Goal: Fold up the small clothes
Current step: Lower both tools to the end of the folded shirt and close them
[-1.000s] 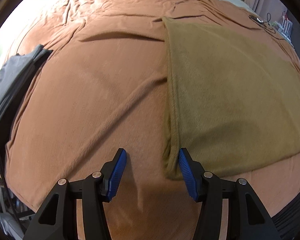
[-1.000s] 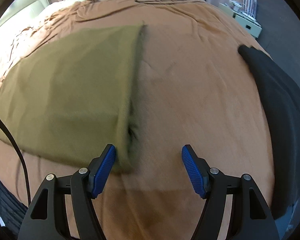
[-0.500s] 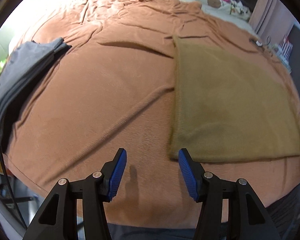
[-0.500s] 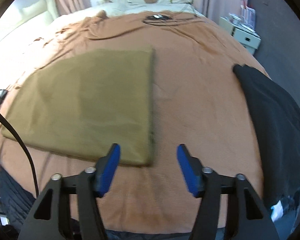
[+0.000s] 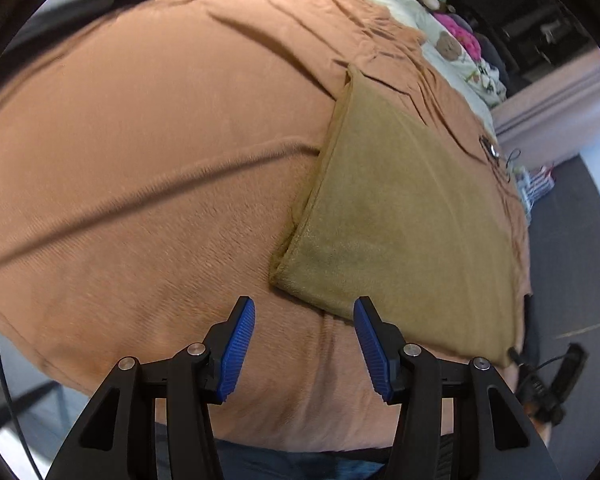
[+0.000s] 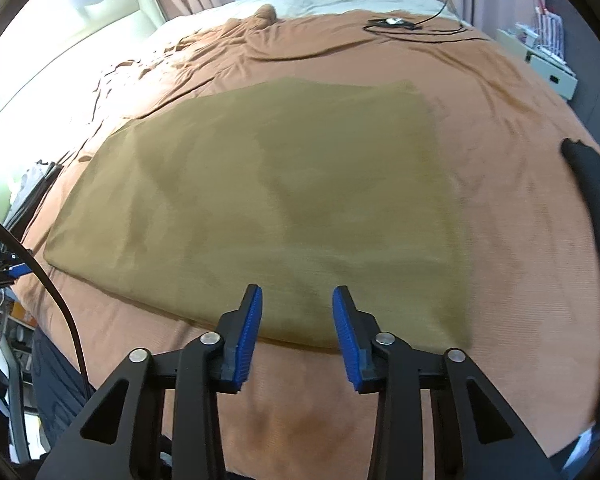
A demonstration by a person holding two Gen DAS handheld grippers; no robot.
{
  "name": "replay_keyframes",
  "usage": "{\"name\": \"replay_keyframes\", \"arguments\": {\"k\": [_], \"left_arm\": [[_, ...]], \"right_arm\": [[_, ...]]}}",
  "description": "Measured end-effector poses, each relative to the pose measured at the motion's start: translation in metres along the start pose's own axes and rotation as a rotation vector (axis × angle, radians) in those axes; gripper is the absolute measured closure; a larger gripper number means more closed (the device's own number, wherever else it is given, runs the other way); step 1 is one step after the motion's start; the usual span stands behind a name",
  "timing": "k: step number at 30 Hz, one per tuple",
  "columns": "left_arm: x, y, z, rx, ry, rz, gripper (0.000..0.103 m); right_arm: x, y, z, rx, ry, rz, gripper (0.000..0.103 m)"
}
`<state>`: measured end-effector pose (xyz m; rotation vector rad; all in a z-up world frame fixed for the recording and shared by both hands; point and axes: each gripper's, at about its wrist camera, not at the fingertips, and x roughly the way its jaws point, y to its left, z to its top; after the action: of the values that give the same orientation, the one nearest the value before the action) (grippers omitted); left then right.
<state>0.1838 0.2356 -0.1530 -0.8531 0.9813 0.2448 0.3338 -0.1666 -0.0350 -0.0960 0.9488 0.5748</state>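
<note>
the olive cloth lies flat, already folded, on the bed, its long axis running left to right just ahead of both claws. the right claw hovers over its near edge, jaws just been closing, nothing pinched between them. the left claw is released beside the near left corner, nearer that end, so each claw likely takes its own side.

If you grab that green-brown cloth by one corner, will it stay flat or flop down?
Probably flop: the olive cloth lies limp and folded flat on the orange bedspread. Its fuzzy surface suggests it won't slip easily. It looks thin, so likely light.
</note>
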Motion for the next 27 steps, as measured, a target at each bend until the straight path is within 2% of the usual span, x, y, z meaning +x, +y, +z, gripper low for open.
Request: {"name": "replay_keyframes", "arguments": {"k": [8, 12, 19, 21, 23, 24, 27], "left_arm": [[0.017, 0.017, 0.004, -0.192, 0.033, -0.137, 0.049], [0.018, 0.018, 0.003, -0.231, 0.025, -0.172, 0.049], [0.022, 0.019, 0.002, -0.271, -0.026, -0.213, 0.050], [0.018, 0.021, 0.001, -0.270, -0.051, -0.226, 0.056], [0.015, 0.022, 0.000, -0.255, -0.062, -0.251, 0.057], [0.014, 0.021, -0.001, -0.238, -0.064, -0.261, 0.061], [0.012, 0.022, -0.001, -0.212, -0.080, -0.250, 0.069]], "right_arm": [[0.038, 0.014, 0.024, -0.025, 0.032, 0.048, 0.074], [0.052, 0.025, 0.029, -0.042, 0.042, 0.065, 0.074], [0.071, 0.040, 0.035, -0.034, 0.050, 0.091, 0.074], [0.075, 0.044, 0.037, -0.032, 0.046, 0.097, 0.075], [0.079, 0.048, 0.041, -0.033, 0.044, 0.101, 0.081], [0.081, 0.051, 0.041, -0.036, 0.043, 0.109, 0.085], [0.086, 0.060, 0.040, -0.059, 0.043, 0.128, 0.089]]}}
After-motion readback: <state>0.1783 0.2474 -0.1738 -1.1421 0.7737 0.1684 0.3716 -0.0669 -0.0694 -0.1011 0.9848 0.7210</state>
